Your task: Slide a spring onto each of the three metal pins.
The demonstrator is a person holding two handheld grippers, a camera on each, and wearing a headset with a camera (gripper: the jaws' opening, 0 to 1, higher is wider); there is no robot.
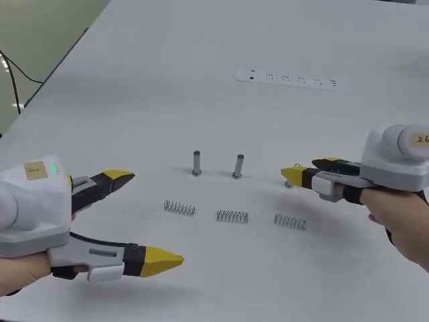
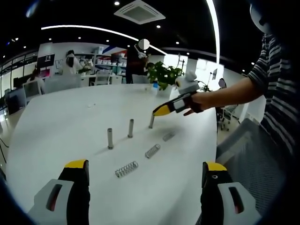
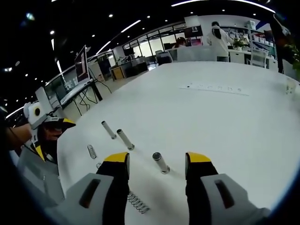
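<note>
Three upright metal pins stand in a row on the white table: the left pin [image 1: 196, 163] [image 2: 110, 138], the middle pin [image 1: 238, 166] [image 2: 131, 128], and the right pin [image 3: 161, 162] [image 2: 151, 121]. In front of them lie three springs, the left [image 1: 179, 208], the middle [image 1: 232, 216] and the right [image 1: 289, 222]. My right gripper [image 3: 158, 158] [image 1: 308, 169] is open, its jaws on either side of the right pin without touching it. My left gripper [image 1: 144, 218] [image 2: 145, 165] is wide open and holds nothing, left of the left spring [image 2: 126, 169].
A white power strip [image 1: 293, 78] [image 3: 213, 88] lies on the table [image 1: 134, 100] beyond the pins. A black cable [image 1: 13, 74] hangs past the table's left edge. Desks, chairs and people fill the office behind.
</note>
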